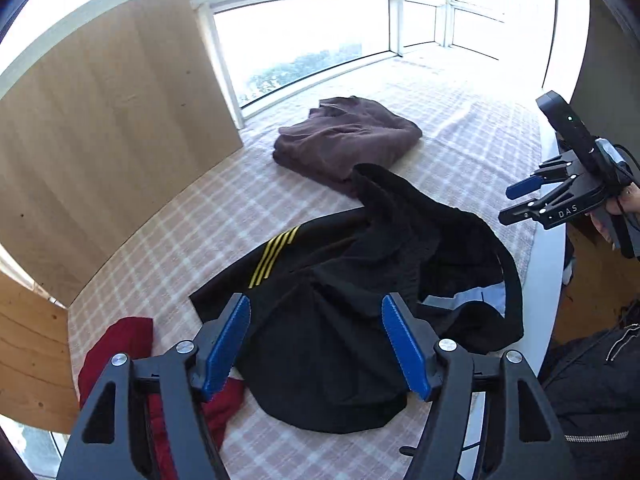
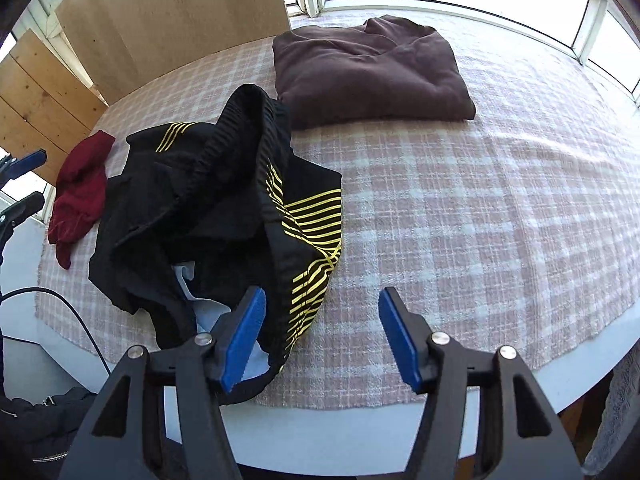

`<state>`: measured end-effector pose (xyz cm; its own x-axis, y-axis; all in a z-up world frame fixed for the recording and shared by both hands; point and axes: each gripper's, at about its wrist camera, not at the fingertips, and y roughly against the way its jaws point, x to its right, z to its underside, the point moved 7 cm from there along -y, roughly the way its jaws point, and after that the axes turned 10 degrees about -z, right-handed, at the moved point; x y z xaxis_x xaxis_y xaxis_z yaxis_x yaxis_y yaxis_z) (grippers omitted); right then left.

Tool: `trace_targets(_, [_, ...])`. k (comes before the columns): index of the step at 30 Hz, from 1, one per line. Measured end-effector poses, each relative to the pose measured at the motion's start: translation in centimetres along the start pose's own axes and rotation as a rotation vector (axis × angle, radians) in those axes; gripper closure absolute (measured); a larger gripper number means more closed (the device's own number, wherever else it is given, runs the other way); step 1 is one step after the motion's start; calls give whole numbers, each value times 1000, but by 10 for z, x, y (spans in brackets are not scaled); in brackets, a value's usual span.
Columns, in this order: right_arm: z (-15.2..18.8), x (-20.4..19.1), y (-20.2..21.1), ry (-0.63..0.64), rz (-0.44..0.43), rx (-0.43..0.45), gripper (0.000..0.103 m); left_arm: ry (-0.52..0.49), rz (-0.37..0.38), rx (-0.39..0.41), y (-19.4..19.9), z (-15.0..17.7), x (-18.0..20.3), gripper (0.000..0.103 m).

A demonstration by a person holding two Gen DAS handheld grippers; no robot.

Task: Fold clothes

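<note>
Both claws wide open, holding nothing: left gripper (image 1: 316, 340), right gripper (image 2: 322, 336). Crumpled black garment (image 2: 208, 216) lies near the table's (image 2: 480, 208) front edge; folded brown garment (image 2: 368, 72) behind it.

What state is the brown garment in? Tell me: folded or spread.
Folded. The brown garment lies as a compact, layered rectangle on the checked cloth, unlike the crumpled black garment.

shorts (image 2: 208, 200): black, yellow stripes | sweater (image 2: 368, 76): brown | cloth (image 2: 460, 208): pink-white check
</note>
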<state>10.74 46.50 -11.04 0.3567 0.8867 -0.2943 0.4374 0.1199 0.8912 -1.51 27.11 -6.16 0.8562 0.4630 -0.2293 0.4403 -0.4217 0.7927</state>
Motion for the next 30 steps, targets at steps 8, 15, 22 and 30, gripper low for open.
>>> trace_targets(8, [21, -12, -21, 11, 14, 8, 45, -125, 14, -145, -62, 8, 59, 36])
trace_targets(15, [24, 1, -38, -53, -17, -13, 45, -49, 93, -232, -83, 25, 56, 88])
trace_targets(22, [25, 8, -50, -109, -117, -31, 99, 85, 130, -241, -81, 36, 30, 98])
trace_targets(30, [-19, 20, 32, -171, -154, 225, 99, 354, 61, -76, -20, 26, -63, 99])
